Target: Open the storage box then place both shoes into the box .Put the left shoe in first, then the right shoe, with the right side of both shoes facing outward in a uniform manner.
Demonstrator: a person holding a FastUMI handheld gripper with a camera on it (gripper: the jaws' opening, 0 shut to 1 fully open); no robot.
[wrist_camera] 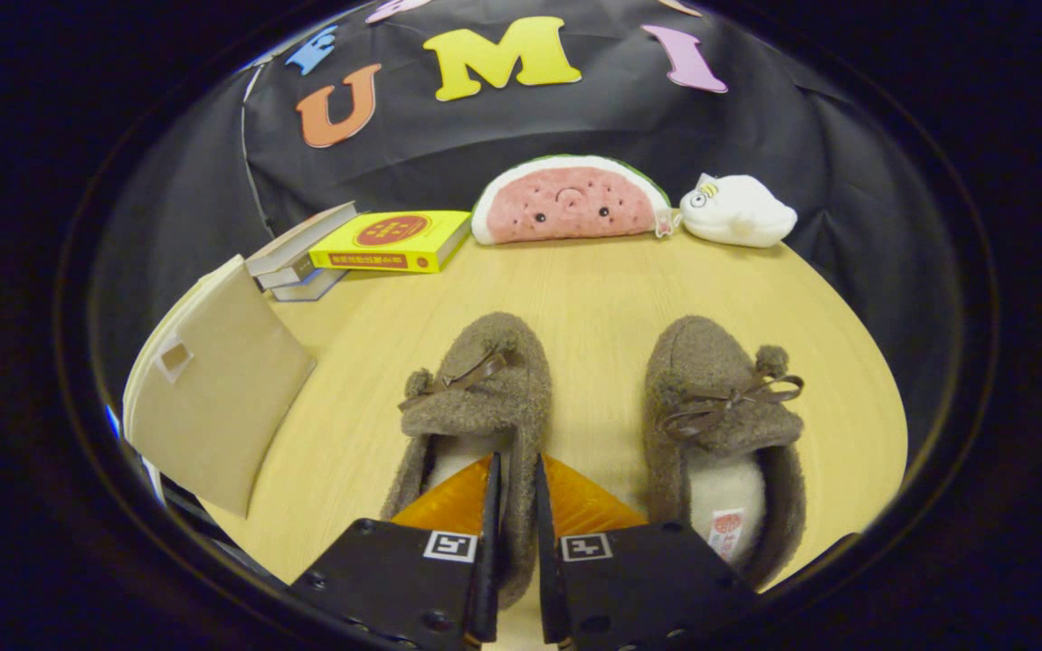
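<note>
Two fuzzy brown slippers with bows stand side by side on the wooden table (593, 298), toes pointing away from me. The left shoe (476, 389) is right at my fingers. My gripper (516, 470) is shut on that shoe's right side wall: the left orange finger (458, 497) sits inside the cream lining, the right one (575, 506) outside. The right shoe (720, 407) rests apart, to the right of the fingers. The storage box (213, 398), tan cardboard, stands to the left with its lid raised.
Beyond the shoes, at the table's far edge, lie a yellow book (394, 241) on a stack of books, a watermelon plush (571, 201) and a white plush (738, 212). Bare tabletop runs between the shoes and the box.
</note>
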